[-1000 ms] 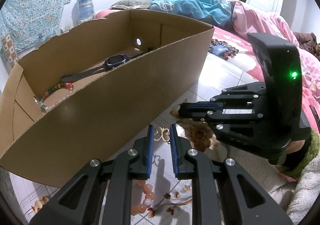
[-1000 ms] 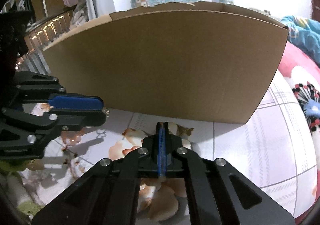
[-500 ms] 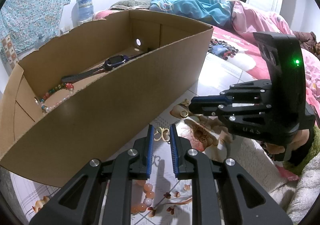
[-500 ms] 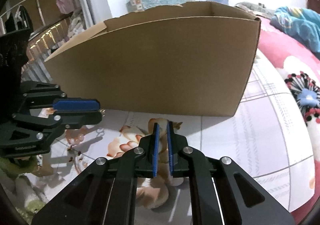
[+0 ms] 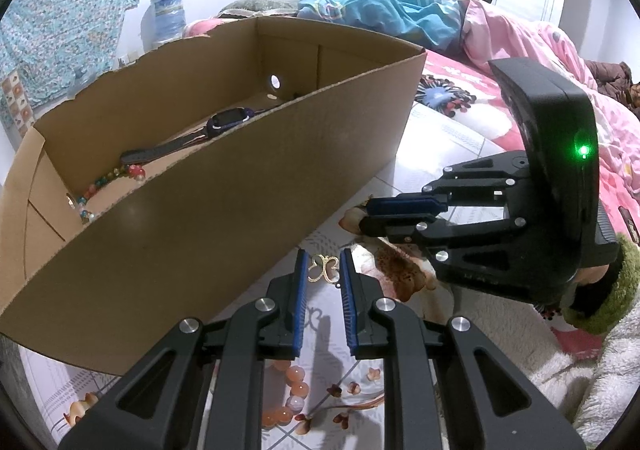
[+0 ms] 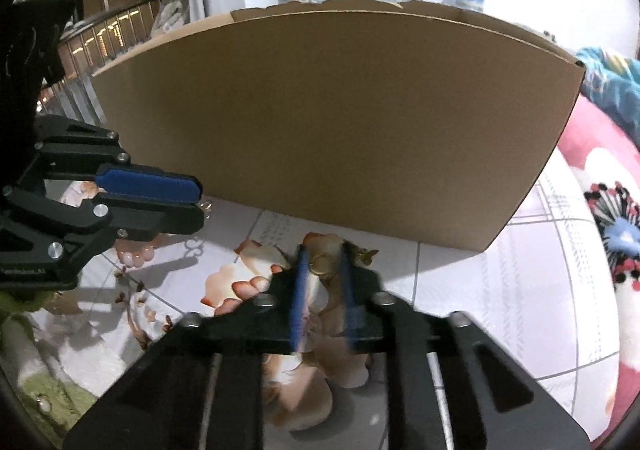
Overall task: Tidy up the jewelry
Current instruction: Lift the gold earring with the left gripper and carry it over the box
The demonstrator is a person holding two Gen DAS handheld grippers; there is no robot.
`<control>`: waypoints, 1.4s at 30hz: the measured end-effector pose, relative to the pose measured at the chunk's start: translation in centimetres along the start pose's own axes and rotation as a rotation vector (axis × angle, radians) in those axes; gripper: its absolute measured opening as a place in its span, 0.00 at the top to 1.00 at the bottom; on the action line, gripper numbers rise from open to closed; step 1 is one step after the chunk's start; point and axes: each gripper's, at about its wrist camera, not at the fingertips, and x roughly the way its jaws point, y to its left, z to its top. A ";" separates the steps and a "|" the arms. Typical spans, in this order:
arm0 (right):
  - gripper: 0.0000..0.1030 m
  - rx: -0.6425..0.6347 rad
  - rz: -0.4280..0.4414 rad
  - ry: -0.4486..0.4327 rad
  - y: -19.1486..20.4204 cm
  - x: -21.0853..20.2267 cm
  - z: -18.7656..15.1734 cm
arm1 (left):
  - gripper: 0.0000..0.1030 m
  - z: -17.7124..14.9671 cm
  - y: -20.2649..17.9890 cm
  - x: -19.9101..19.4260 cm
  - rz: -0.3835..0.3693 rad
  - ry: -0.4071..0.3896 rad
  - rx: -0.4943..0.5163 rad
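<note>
Jewelry lies on the floral bedspread [image 5: 432, 122]: a gold butterfly charm [image 5: 323, 268] sits between the spread fingers of the left gripper [image 5: 323, 270], and what seems a gold ring [image 6: 321, 264], blurred, sits inside the spread right gripper [image 6: 323, 270]. Behind stands the cardboard box [image 5: 224, 194], holding a watch [image 5: 228, 121] and a beaded bracelet [image 5: 105, 187] half-hidden by its wall.

Plain brown cardboard box [image 5: 224, 186]; dark blue watch [image 5: 224, 122] and multicoloured bead bracelet [image 5: 104, 184] inside. Gold butterfly pendant [image 5: 323, 268], gold ring [image 6: 320, 265]. Peach beads [image 5: 294, 390]. White bedsheet [image 5: 440, 154], grey grid, floral print. Black grippers, blue pads [image 5: 298, 302].
</note>
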 end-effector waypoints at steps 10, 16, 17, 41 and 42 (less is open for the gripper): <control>0.92 0.020 0.003 -0.021 0.0 -0.4 -0.6 | 0.85 0.0 0.0 -0.1 0.004 -0.002 0.001; 0.92 0.036 -0.011 -0.067 -0.1 -2.8 -0.7 | 0.85 0.1 -0.4 -1.4 -0.004 -0.038 0.012; 0.92 0.044 -0.011 -0.080 -0.2 -3.3 -0.7 | 0.85 0.3 -0.6 -2.0 -0.013 -0.055 0.015; 0.89 0.195 -0.039 -0.167 -0.6 -0.4 10.6 | 0.85 6.6 7.5 -2.7 0.236 -0.046 -0.068; 0.85 0.208 -0.037 -0.163 -0.6 0.0 10.8 | 0.85 6.5 7.7 -2.5 0.247 -0.037 -0.073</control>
